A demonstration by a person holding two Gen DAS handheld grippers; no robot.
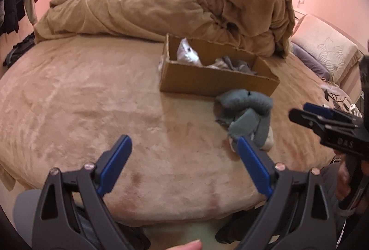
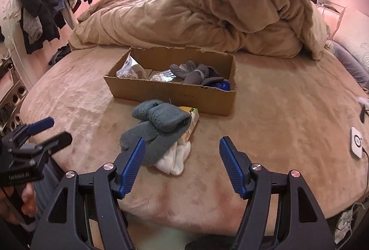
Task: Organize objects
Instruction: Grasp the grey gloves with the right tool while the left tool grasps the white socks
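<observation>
- The bed (image 2: 288, 111), under a tan plush cover, filled both views; a heaped blanket (image 2: 219, 12) lay along its far side from 10 to 2 o'clock.
- The cardboard box (image 2: 175, 94) sat open-topped at 12 o'clock in the right wrist view. Only that view looked down into it: grey grip-dotted socks (image 2: 196, 72), a plastic bag (image 2: 129, 68) and something blue in its right corner. The left wrist view showed mainly the box's front wall (image 1: 214, 81), with the bag and grey cloth just above the rim.
- The sock pile (image 2: 159, 132) lay on the bed just in front of the box, apart from it: grey socks (image 1: 244, 111) over a white one (image 2: 175, 157), with a yellow packet (image 2: 192, 121) beneath that only the right view revealed.
- The left gripper (image 1: 184, 146) hovered with its blue fingers spread wide, holding nothing; its right fingertip overlapped the pile's near edge in its own view, though contact could not be judged.
- The right gripper (image 2: 182, 148) was likewise spread and empty, the pile between and just beyond its tips.
- Bare cover stretched from 7 to 10 o'clock of the pile; the mattress's near edge ran just below the fingers.
- A white charger (image 2: 356, 142) at 3 o'clock showed only in the right view.
- Lettering on each gripper body was too blurred to read.
</observation>
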